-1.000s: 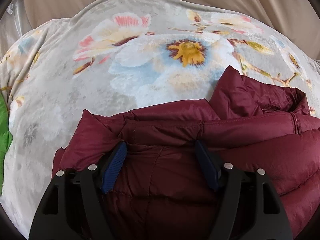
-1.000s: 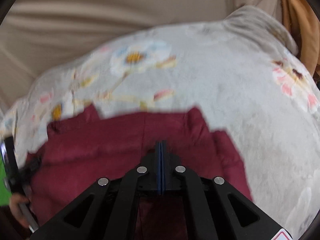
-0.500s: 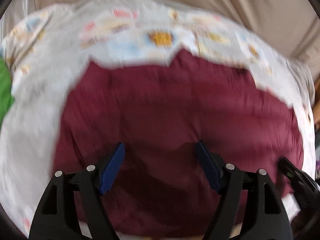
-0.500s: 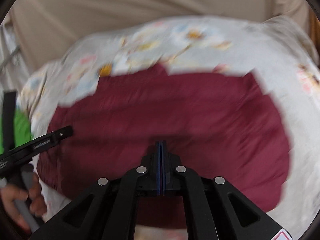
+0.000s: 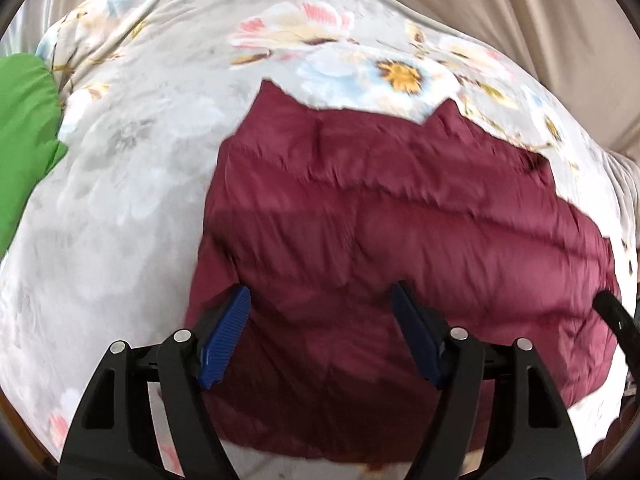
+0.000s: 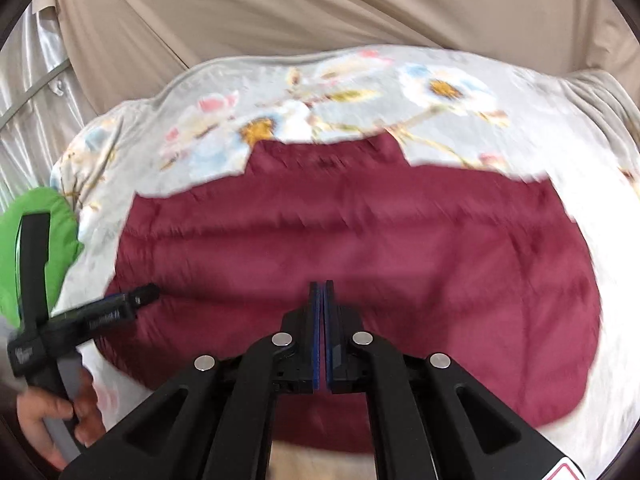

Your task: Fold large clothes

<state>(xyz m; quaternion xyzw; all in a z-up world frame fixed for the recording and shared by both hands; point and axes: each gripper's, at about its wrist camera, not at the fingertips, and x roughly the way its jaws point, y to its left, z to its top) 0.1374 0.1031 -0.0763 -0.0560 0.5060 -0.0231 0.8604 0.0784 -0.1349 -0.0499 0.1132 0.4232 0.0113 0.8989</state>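
A maroon quilted puffer jacket (image 5: 400,220) lies folded in a broad flat block on a floral bedspread (image 5: 132,168). It also shows in the right wrist view (image 6: 360,248). My left gripper (image 5: 320,332) is open, its blue pads (image 5: 224,336) spread above the jacket's near part, holding nothing. It appears from the side in the right wrist view (image 6: 120,304), held by a hand. My right gripper (image 6: 322,320) is shut with its pads together and empty, above the jacket's near middle. Its tip shows in the left wrist view (image 5: 612,316).
A green garment (image 5: 24,136) lies at the bedspread's left edge; it also shows in the right wrist view (image 6: 40,240). Beige curtain fabric (image 6: 320,8) hangs behind the bed. A shiny silver curtain (image 6: 28,112) is at far left.
Both grippers have pulled back and risen from the jacket, so the whole folded jacket now shows. The left gripper stays open and the right stays shut.
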